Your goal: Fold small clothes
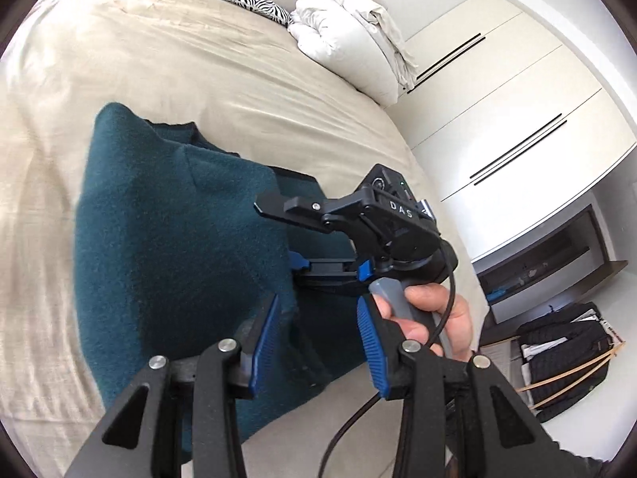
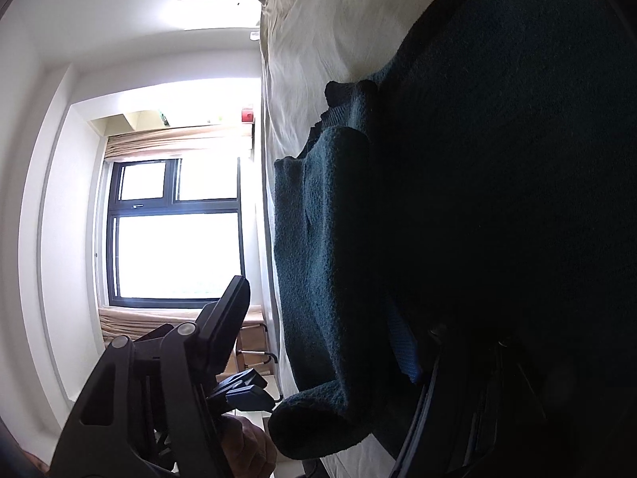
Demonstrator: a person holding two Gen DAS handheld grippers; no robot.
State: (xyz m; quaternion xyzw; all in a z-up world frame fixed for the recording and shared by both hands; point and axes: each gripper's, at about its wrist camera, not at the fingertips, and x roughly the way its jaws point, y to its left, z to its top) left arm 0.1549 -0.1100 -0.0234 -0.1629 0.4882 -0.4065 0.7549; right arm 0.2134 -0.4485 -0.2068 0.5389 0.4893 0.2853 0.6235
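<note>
The left gripper [image 1: 314, 342] stands with its jaws partly open and holds nothing. Its two blue pads [image 1: 264, 342] are apart, and in the gap between them lie only the edge of the teal garment [image 1: 179, 239] and the bed sheet [image 1: 199, 71], both beyond the fingertips rather than pinched.

Left wrist view: the teal garment lies on the bed sheet ahead and to the left of the left jaws, partly folded, with a raised fold running away from the camera. Its long axis runs roughly along the line of the fingers. The right gripper [image 1: 302, 269] enters from the right, held by a hand [image 1: 434, 318], and its fingers reach in at the garment's near right edge. One blue fingertip shows against the cloth; the other is hidden behind it.

Right wrist view: the camera is rolled on its side, so the bed sheet [image 2: 310, 40] runs up the frame. The teal garment [image 2: 330, 239] fills the right half, with a rolled end nearest the lens. One finger of the right gripper [image 2: 326, 342] stands clear to the left before a window [image 2: 175, 239]; the other, with its blue pad, lies in shadow under or against the cloth. The jaws are wide apart with cloth between them, but whether the pads press on it cannot be told.

Judgement: the right gripper is nearer the garment's edge and better placed to take it.
</note>
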